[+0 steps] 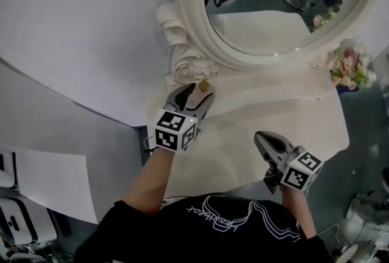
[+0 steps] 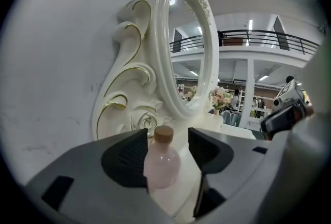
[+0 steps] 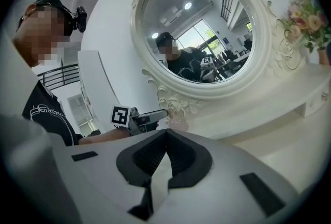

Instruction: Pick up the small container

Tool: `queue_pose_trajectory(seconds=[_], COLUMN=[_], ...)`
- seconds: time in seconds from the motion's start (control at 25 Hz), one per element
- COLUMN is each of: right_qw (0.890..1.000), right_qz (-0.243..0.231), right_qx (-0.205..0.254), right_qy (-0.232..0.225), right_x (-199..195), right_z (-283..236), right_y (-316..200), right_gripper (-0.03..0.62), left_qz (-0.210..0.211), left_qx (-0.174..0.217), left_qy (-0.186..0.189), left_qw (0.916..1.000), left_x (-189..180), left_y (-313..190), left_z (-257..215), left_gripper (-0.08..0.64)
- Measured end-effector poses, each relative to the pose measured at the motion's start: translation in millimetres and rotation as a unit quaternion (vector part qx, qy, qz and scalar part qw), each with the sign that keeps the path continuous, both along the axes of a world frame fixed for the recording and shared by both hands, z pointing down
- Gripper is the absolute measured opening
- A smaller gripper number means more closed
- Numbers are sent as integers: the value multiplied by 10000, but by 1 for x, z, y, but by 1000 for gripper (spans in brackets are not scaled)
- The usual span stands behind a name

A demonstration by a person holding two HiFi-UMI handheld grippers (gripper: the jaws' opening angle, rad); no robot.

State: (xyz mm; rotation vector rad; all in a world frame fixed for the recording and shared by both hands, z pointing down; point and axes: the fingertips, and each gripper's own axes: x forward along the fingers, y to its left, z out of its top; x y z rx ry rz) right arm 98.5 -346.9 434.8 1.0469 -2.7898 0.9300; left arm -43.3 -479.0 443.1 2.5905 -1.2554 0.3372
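Left tongs [image 2: 168, 137] stand released, jaws spread wide to either side of the small pink bottle [image 2: 161, 166]. The bottle looks to lie against the left pad with a clear gap at the right one, so I judge it straddled but not gripped. The pads sit level with its round belly, below the tan cap, probably so that closing would catch the widest part. Right tongs [image 3: 165, 132] are clenched tip to tip on nothing, held back over the front of the cream dressing table [image 1: 237, 155], apparently idle and out of the way. The bottle stands upright on the tabletop at the foot of the carved mirror frame [image 1: 182, 52], just beside its rose scroll. Beyond it rises the oval mirror [image 1: 273, 13], and a small flower bouquet [image 1: 349, 67] sits well off to the right.
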Motion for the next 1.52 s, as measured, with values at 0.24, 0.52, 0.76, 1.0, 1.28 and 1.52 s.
queue_pose_trajectory(seconds=[0.24,0.52,0.76,1.0,1.28,1.52], right_qw=[9998,9995,9993,9992,9989,9988], right_qz=[-26,20,31,32,93,136], right_qx=[-198,-298,-361,-395,-454,-457], right_qy=[34,45,82,83,67,61], right_x=[2,6,6,5,10,16], right_z=[17,25,30,34,37,39], right_y=[-6,-9,-10,-8,-4,4], right_gripper=[5,6,6,6,6,6], left_qz=[-16,-4,3,-31,-58,-119], left_qx=[143,285,293,279,201,272], left_qy=[-245,-640,-568,-575,-562,-478], left_qw=[9996,9975,9980,9979,9982,9984], left_x=[8,11,11,11,10,6], left_y=[-18,-26,-26,-26,-26,-16], left_z=[14,26,27,27,28,19], left_gripper=[212,158,147,146,144,144])
